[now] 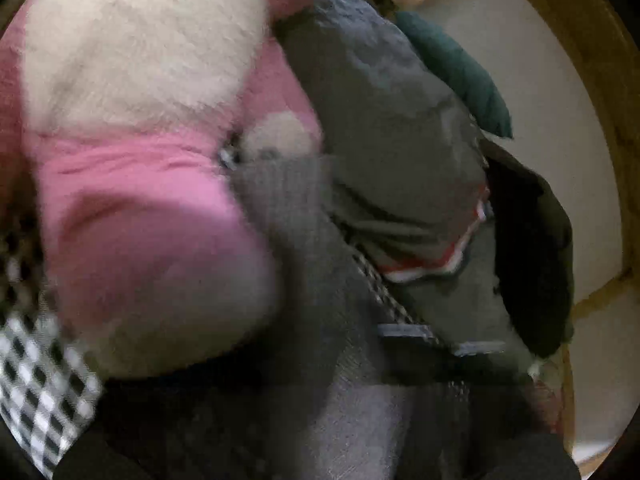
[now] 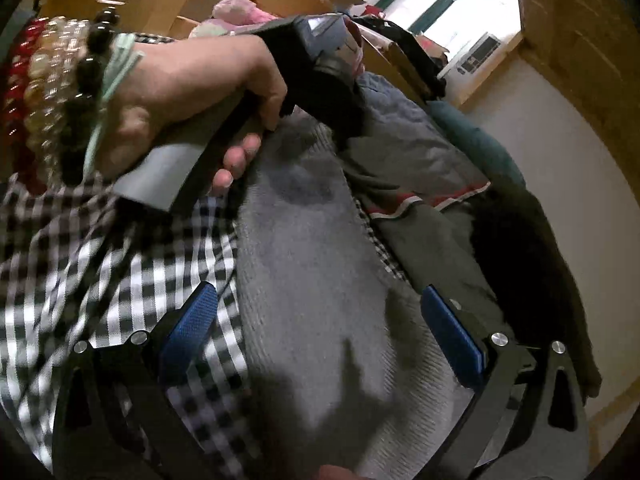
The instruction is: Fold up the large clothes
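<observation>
Grey ribbed sweater (image 2: 320, 280) sprawls over a checked shirt (image 2: 120, 264) amid piled clothes. Right gripper (image 2: 320, 328) jaws wide, straddling it. Left gripper (image 2: 344, 92), in a person's hand (image 2: 192, 92), jaws closed; grip unclear.

Dim, motion-blurred fisheye views, dark vignetted edges, glare from bright window (image 2: 472, 0)

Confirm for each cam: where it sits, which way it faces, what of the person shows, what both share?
Left wrist: on left gripper, angled down at pink-and-white plush; own fingers not visible.
Right wrist: on right gripper, open, facing the left hand holding the left gripper.
Shared: grey knit garment, checked fabric.
</observation>
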Motion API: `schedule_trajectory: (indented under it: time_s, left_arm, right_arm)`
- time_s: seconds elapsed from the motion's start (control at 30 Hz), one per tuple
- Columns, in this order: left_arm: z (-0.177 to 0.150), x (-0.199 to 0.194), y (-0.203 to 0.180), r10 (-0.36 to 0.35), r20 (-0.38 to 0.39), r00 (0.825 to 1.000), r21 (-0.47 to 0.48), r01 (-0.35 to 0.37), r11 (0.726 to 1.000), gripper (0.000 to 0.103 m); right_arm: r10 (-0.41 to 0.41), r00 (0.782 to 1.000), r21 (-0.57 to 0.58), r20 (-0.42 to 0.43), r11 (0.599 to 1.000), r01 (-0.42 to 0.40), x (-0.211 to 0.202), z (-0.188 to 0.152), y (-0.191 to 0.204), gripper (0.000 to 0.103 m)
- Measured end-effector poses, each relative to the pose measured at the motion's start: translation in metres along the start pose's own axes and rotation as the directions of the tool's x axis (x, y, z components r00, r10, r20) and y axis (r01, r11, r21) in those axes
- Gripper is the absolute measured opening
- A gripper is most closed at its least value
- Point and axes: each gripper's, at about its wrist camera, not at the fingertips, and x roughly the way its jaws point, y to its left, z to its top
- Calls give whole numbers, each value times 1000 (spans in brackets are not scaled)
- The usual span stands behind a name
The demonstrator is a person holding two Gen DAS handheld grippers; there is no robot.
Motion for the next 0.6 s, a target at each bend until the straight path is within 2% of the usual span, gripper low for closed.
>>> schedule_trajectory:
  time_s: [0.13,0.23,0.27,0.33,0.37,0.4,0.43,0.47,0.5,0.57,0.6]
  left_arm:
    - [9,-5,0,-115,14,993,-24,115,993,7]
    - [2,-9,-22,-156,13,988,67,155,986,7]
    - [-3,-11,-39,-172,15,985,131,169,977,7]
    - [-18,-22,-65,-190,28,981,249,177,952,7]
    - [-31,-31,-83,-194,34,980,342,171,924,7]
    - [-47,-39,-100,-200,37,979,424,166,890,7]
    - [-58,-43,-110,-205,36,978,470,165,867,7]
    - [-78,-49,-126,-209,30,978,537,160,828,7]
    - [-88,-50,-132,-210,24,977,557,162,814,7]
    - [-115,-51,-143,-206,-10,978,600,171,781,7]
    - [-127,-50,-148,-194,-32,980,624,171,763,7]
  right_arm:
    - [-1,1000,41,16,999,0,-10,-5,-4,100]
    - [88,995,226,36,970,-94,-29,-11,-47,100]
    - [148,987,340,56,927,-158,-39,-13,-80,100]
    - [237,968,482,85,841,-248,-46,-16,-131,100]
    - [311,944,575,108,755,-314,-48,-18,-170,100]
    - [377,915,630,142,679,-377,-47,-18,-198,100]
    - [416,893,661,173,623,-418,-45,-19,-217,100]
    - [480,846,696,233,525,-490,-40,-21,-245,100]
    - [510,821,710,257,477,-519,-36,-22,-258,100]
    - [592,769,762,242,375,-528,-10,-27,-279,100]
    - [650,732,805,206,313,-504,8,-33,-283,100]
